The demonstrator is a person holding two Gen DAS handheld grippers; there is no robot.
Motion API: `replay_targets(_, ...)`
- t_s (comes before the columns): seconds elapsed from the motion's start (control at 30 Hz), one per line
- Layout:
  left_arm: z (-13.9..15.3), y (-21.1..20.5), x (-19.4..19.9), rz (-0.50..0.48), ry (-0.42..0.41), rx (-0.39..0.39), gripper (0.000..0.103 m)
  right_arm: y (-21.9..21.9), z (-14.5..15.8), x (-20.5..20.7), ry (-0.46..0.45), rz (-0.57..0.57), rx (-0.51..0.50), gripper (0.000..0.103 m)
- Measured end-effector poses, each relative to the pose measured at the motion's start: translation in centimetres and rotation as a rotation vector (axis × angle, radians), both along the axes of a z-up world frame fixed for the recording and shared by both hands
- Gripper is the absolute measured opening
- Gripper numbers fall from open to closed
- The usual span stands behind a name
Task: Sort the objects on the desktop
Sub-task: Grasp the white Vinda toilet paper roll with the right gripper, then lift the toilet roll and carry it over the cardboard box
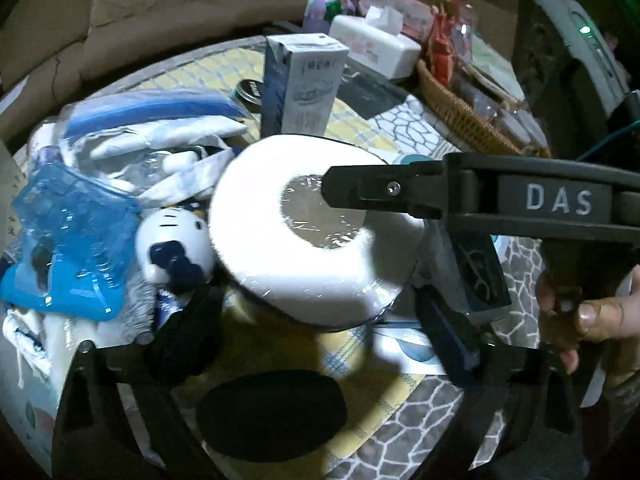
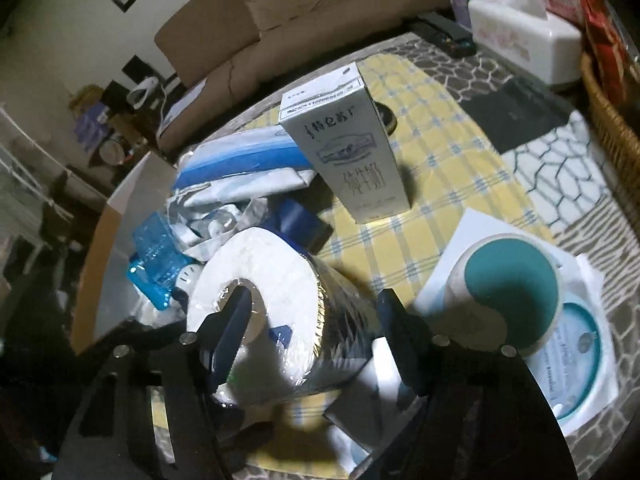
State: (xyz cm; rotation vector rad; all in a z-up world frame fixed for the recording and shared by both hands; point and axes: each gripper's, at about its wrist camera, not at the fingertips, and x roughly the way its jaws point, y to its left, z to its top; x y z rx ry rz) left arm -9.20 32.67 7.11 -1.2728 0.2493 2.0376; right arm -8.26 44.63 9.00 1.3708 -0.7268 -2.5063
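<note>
Paper roll (image 2: 276, 292): soft white paper under glossy clear film, wrinkled and shiny on the side. Milk carton (image 2: 352, 148): smooth matt card, printed. Worktop (image 2: 432, 168): covered in woven cloth, matt, yellow check and grey stone print. Far-right basket (image 1: 460, 112): rough woven wicker. Tissue box (image 2: 524, 40): smooth white plastic, slight sheen. Cup (image 2: 508, 288): smooth, teal inside, material unclear. Left blue bottle (image 1: 68, 236): glossy clear plastic. Tongs (image 2: 312, 332): matt black plastic, small bright metal screws.
</note>
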Motion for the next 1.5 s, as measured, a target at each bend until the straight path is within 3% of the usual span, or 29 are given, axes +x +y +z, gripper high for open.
replay_targets(0.03, 0.0, 0.1, -0.1, 0.000, 0.002, -0.003, 0.090, 0.1, 0.0, 0.1, -0.001, 0.002, -0.022, 0.053)
replay_targets(0.37, 1.5, -0.5, 0.4, 0.039, 0.034, 0.028, 0.090, -1.6, 2.6, 1.8, 0.038, 0.020, 0.045, 0.053)
replay_targets(0.8, 10.4, -3.9, 3.6, 0.053, 0.113, 0.189, 0.091, -3.2, 11.7, 5.8, 0.170, 0.000, 0.088, 0.052)
replay_targets(1.0, 14.4, -8.4, 3.9, 0.103, 0.150, 0.251, 0.091, -7.0, 15.8, 6.6, 0.224, 0.049, 0.107, 0.052)
replay_targets(1.17, 16.8, -14.2, 2.8, 0.166, 0.189, 0.262, 0.091, -12.1, 18.2, 5.0, 0.250, 0.116, 0.091, 0.052)
replay_targets(1.33, 17.7, -20.9, 0.1, 0.248, 0.207, 0.248, 0.091, -18.1, 18.6, 1.6, 0.244, 0.185, 0.046, 0.052)
replay_targets(1.5, 16.7, -27.3, -3.5, 0.330, 0.218, 0.210, 0.091, -24.7, 16.9, -3.6, 0.207, 0.258, -0.037, 0.052)
